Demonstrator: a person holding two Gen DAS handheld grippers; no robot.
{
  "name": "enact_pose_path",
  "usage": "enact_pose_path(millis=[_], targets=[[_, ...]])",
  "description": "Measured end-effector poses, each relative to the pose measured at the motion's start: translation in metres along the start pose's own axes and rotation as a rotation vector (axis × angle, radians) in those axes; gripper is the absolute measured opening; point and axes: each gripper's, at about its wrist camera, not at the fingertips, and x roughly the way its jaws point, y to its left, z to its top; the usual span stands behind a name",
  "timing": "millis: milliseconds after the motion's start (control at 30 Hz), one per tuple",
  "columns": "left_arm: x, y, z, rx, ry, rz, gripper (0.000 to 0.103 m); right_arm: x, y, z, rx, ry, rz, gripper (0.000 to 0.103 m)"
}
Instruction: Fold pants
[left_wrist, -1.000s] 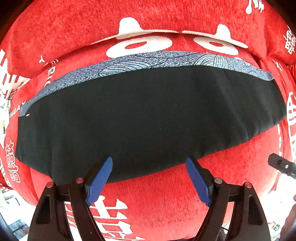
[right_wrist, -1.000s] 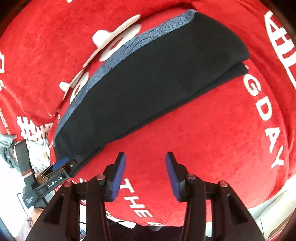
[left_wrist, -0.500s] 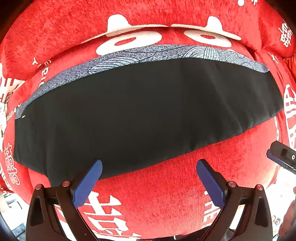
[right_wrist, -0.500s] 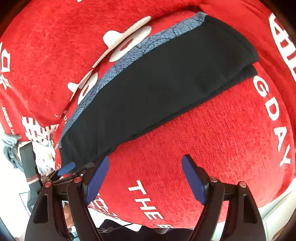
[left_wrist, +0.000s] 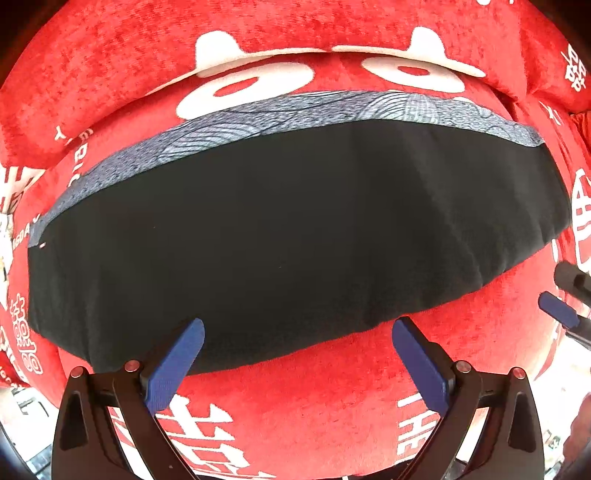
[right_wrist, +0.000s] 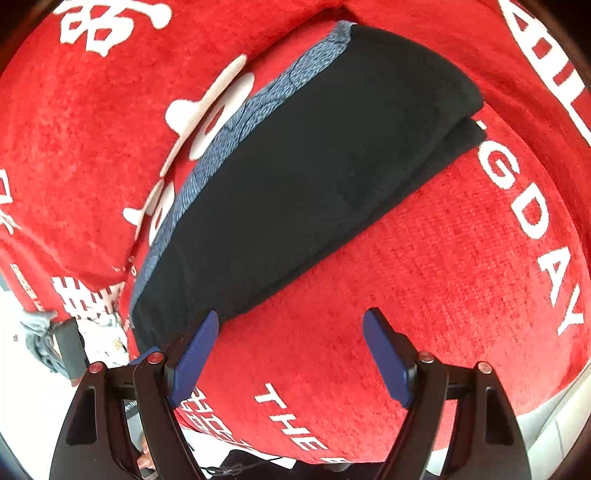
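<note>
Writing: the red plush blanket with white printed lettering (right_wrist: 424, 295) reads "THE" near the lower edge and "GDAY" up the right side in the right wrist view; the left wrist view shows "THE" at lower right plus white block characters I cannot read. White hat-and-ring motifs sit above the garment. No brand label legible on the garment; a tiny pale tag at its left end is too small to read.

Materials: blanket is a ribbed, chenille-like pile, draped over a cushioned, rounded surface. The folded black knit pants with a blue-grey wave-patterned waistband (left_wrist: 288, 236) lie flat on it as a long band, matte and smooth, with faint creases at the right end. In the right wrist view the pants (right_wrist: 314, 177) show two stacked layers at the far end, the lower layer sticking out slightly.

Left gripper (left_wrist: 299, 360): jaws have just been opening, now spread wide and released; blue textured pads hang over the near edge of the pants, nothing pinched.

Right gripper (right_wrist: 290, 352): jaws have just been opening, now released; left pad at the pants' near corner, right pad over bare blanket. Its blue pad also shows at the left view's right edge (left_wrist: 557, 308).
</note>
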Motion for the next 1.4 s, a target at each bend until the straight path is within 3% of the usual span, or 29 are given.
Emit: enact_pose_path(millis=[300,367,400,433,600,833,867,933,967,1000,1067,1100,1200,1300,1333,1400], targets=[[-0.015,-0.013,0.033,-0.024,-0.103,-0.077,0.102,-0.009,-0.028,0.023,0.106,-0.055,0.122,0.083],[-0.014,-0.022,0.044,-0.011,-0.128,-0.07,0.102,-0.012,-0.039,0.029,0.146,-0.086,0.161,0.08],[-0.012,-0.025,0.049,-0.005,-0.137,-0.06,0.102,-0.012,-0.043,0.03,0.161,-0.095,0.177,0.074],[-0.006,-0.029,0.054,-0.002,-0.139,-0.042,0.102,-0.013,-0.049,0.032,0.185,-0.101,0.194,0.067],[0.02,-0.033,0.06,-0.053,-0.104,-0.056,0.102,-0.014,-0.076,0.034,0.253,-0.127,0.221,0.061],[0.027,-0.036,0.059,-0.043,-0.109,-0.091,0.1,-0.011,-0.096,0.041,0.306,-0.195,0.366,0.061],[0.026,-0.038,0.061,-0.035,-0.106,-0.098,0.094,-0.007,-0.097,0.046,0.317,-0.209,0.395,0.061],[0.017,-0.044,0.064,-0.007,-0.108,-0.111,0.07,-0.002,-0.097,0.052,0.339,-0.228,0.429,0.061],[0.011,-0.048,0.067,0.01,-0.114,-0.115,0.05,0.0,-0.097,0.054,0.356,-0.234,0.446,0.061],[0.003,-0.053,0.063,0.021,-0.13,-0.102,0.04,0.002,-0.097,0.057,0.377,-0.234,0.461,0.056],[-0.011,-0.057,0.069,0.027,-0.186,-0.064,0.04,0.003,-0.097,0.061,0.406,-0.217,0.448,0.02],[-0.018,-0.057,0.074,0.018,-0.214,-0.055,0.04,0.001,-0.097,0.062,0.401,-0.21,0.444,0.014],[-0.019,-0.06,0.085,-0.004,-0.241,-0.066,0.04,-0.014,-0.081,0.063,0.301,-0.223,0.431,0.013],[0.009,-0.077,0.082,0.037,-0.174,-0.074,0.042,-0.038,-0.043,0.063,0.134,-0.247,0.392,0.013],[0.022,-0.087,0.077,0.061,-0.174,-0.037,0.043,-0.044,-0.031,0.063,0.089,-0.25,0.377,0.013],[0.021,-0.098,0.067,0.093,-0.262,0.031,0.043,-0.053,-0.003,0.062,-0.021,-0.25,0.333,0.013]])
